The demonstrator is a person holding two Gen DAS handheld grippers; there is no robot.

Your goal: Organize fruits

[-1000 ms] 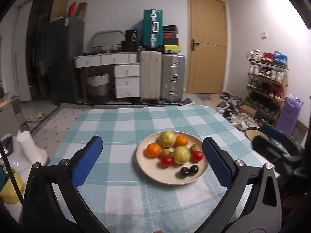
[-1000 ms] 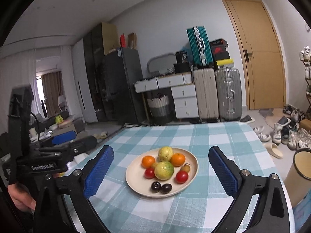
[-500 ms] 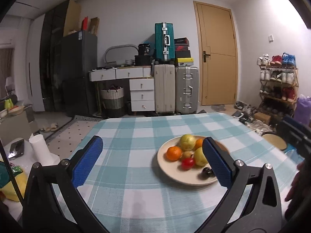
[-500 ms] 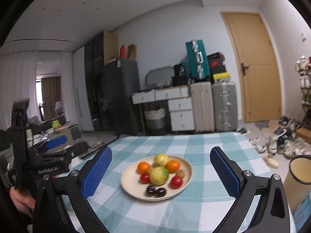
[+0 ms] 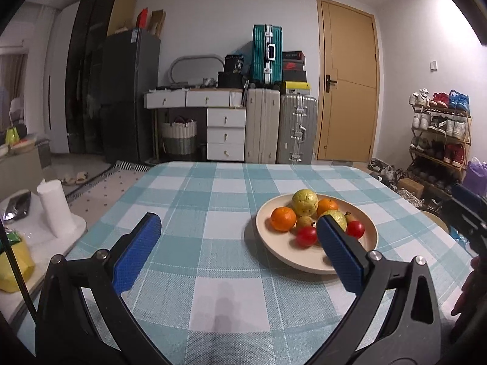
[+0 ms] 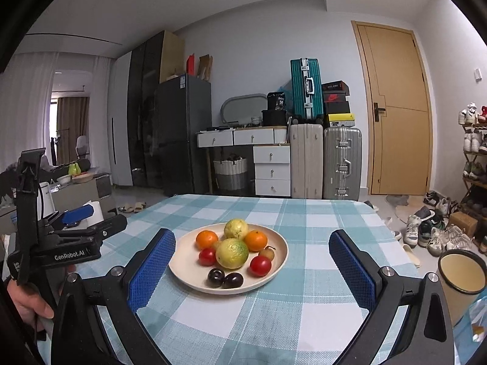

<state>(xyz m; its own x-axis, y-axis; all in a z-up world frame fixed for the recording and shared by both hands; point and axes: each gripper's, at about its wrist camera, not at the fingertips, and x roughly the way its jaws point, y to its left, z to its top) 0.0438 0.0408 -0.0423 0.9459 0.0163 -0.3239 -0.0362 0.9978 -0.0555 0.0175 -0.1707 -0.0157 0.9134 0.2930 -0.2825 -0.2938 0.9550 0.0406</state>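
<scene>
A beige plate (image 6: 277,276) of fruit sits on the teal checked tablecloth (image 6: 304,313). It holds two oranges (image 6: 207,239), two yellow-green guavas (image 6: 232,253), red tomatoes (image 6: 260,266), two dark plums (image 6: 225,278) and small brown fruits. My right gripper (image 6: 251,269) is open and empty, with the plate framed between its blue pads above the table. My left gripper (image 5: 236,251) is open and empty to the left of the plate (image 5: 274,243); its right pad hides part of the fruit. The left gripper also shows in the right wrist view (image 6: 76,219).
A white paper roll (image 5: 56,210) and a yellow item (image 5: 12,266) stand on a side surface left of the table. A bin (image 6: 461,276) stands by the table's right edge. Suitcases (image 6: 322,161), drawers and a shoe rack (image 5: 438,146) line the far room.
The left gripper has swung left, so the plate moved from between its pads to behind the right pad. The right gripper's view has tilted up a little; the plate stays centred.
</scene>
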